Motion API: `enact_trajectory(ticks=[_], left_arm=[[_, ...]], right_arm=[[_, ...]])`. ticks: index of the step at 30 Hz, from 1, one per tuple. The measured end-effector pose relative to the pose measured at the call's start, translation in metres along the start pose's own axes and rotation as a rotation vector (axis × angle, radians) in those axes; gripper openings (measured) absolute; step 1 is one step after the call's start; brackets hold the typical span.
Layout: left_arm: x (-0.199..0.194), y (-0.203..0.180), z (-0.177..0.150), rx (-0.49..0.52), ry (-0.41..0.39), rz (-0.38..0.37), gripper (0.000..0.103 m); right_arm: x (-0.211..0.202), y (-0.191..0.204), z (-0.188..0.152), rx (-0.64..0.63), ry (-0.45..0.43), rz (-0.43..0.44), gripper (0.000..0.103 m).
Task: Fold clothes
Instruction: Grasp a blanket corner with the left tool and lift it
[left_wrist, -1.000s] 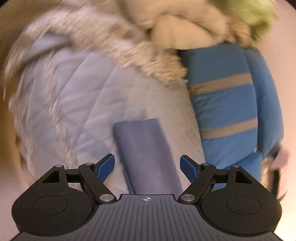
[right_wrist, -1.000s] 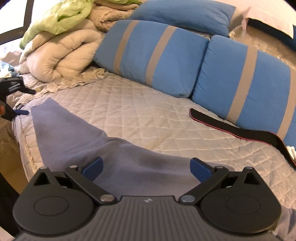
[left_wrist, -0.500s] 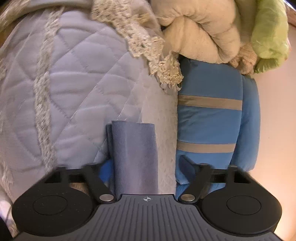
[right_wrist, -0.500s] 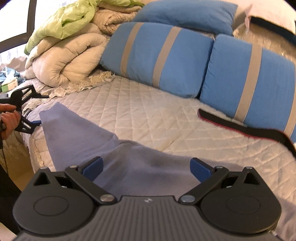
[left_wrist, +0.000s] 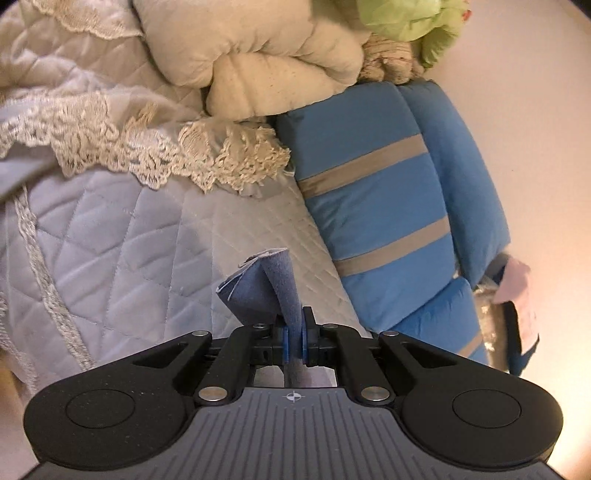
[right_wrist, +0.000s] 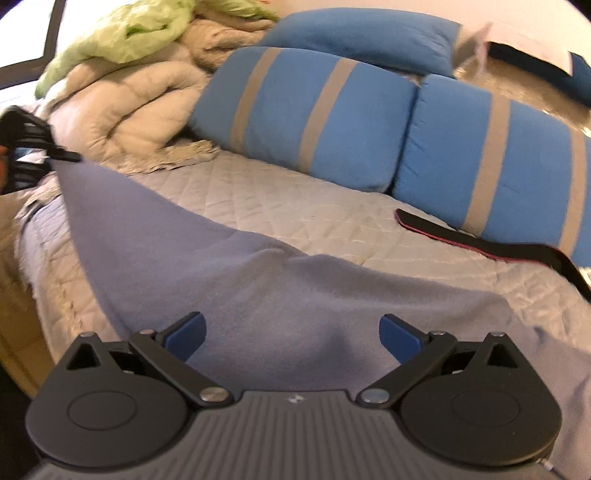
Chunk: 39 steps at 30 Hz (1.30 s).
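Our left gripper (left_wrist: 294, 338) has its jaws clamped on a corner of the blue-grey garment (right_wrist: 229, 280), lifted at the frame's left. Our right gripper (right_wrist: 292, 332) hovers, jaws apart, above the garment spread on the quilted bed (right_wrist: 280, 199).

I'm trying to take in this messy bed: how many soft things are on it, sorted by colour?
Blue cushions: 3
Grey-blue garment: 1
Cream duvet: 1
Green blanket: 1
Black strap: 1
Total: 7
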<state>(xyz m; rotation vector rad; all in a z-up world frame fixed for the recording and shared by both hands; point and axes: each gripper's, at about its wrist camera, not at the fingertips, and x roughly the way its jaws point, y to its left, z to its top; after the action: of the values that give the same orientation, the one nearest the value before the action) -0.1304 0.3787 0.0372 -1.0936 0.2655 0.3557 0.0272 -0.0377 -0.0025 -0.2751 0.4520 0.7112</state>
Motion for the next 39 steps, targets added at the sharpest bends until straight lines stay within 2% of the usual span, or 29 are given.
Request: enact_trajectory(ticks=[3, 7, 10, 12, 15, 19, 23, 26, 29, 32, 35, 39], left_arm=[[-0.008, -0.005, 0.0, 0.031, 0.009, 0.004, 0.005], [-0.01, -0.008, -0.003, 0.073, 0.027, 0.036, 0.005], [-0.012, -0.011, -0.007, 0.115, 0.025, 0.024, 0.005], [-0.015, -0.015, -0.008, 0.148, 0.019, 0.003, 0.006], [-0.018, -0.021, -0.01, 0.186, 0.012, -0.02, 0.006], [-0.018, -0.02, -0.011, 0.178, 0.014, -0.033, 0.006], [-0.018, -0.016, -0.011, 0.166, 0.019, -0.073, 0.006], [-0.018, -0.014, -0.012, 0.158, 0.02, -0.081, 0.006], [-0.019, -0.019, -0.012, 0.179, 0.019, -0.082, 0.006], [-0.021, -0.026, -0.013, 0.21, 0.019, -0.081, 0.006], [-0.025, -0.042, -0.014, 0.27, 0.022, -0.074, 0.006], [-0.029, -0.074, -0.016, 0.355, 0.029, -0.043, 0.006]], right_arm=[[0.009, 0.016, -0.003, 0.063, -0.016, -0.06, 0.103], [0.03, 0.035, 0.005, 0.074, -0.033, -0.119, 0.103], [0.06, 0.039, 0.005, 0.109, 0.068, -0.175, 0.103], [0.062, 0.037, 0.002, 0.14, 0.05, -0.173, 0.103], [0.059, 0.037, 0.019, 0.077, 0.109, -0.165, 0.103], [0.071, 0.02, 0.047, 0.137, 0.152, -0.152, 0.103], [0.113, -0.001, 0.062, 0.196, 0.298, -0.159, 0.103], [0.134, -0.002, 0.069, 0.163, 0.333, -0.17, 0.103], [0.146, -0.004, 0.078, 0.183, 0.353, -0.176, 0.103], [0.151, -0.013, 0.079, 0.225, 0.353, -0.16, 0.103], [0.132, -0.015, 0.072, 0.246, 0.315, -0.171, 0.103], [0.087, 0.012, 0.044, 0.155, 0.22, -0.152, 0.103]])
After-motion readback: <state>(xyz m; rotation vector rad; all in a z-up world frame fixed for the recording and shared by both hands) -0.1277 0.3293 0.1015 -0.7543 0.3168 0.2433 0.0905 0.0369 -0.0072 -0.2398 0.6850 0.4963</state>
